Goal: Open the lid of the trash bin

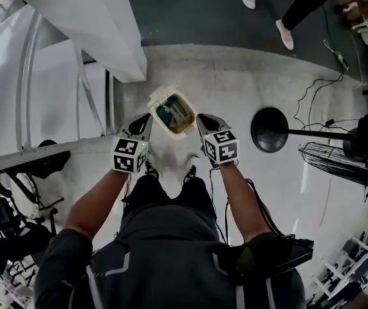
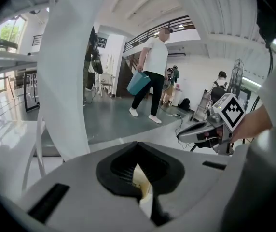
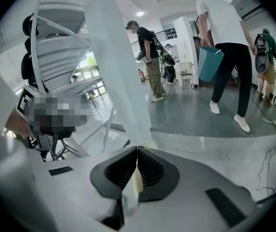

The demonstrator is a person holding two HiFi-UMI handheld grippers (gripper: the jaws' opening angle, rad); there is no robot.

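Bin: the trash bin stands on the floor just ahead of me, between the two grippers
Lid: the lid looks tipped up at the far rim with the inside showing, so I judge it already open
Handling: it looks like thin, light plastic that could slide or tip, so I'd take the lid by its free edge
Left gripper: jaws together, nothing clamped
Right gripper: jaws together, nothing clamped
Hard to read: the hinge and the bin's base are hidden, and below each pair of jaws I see only a cream sliver, likely the bin
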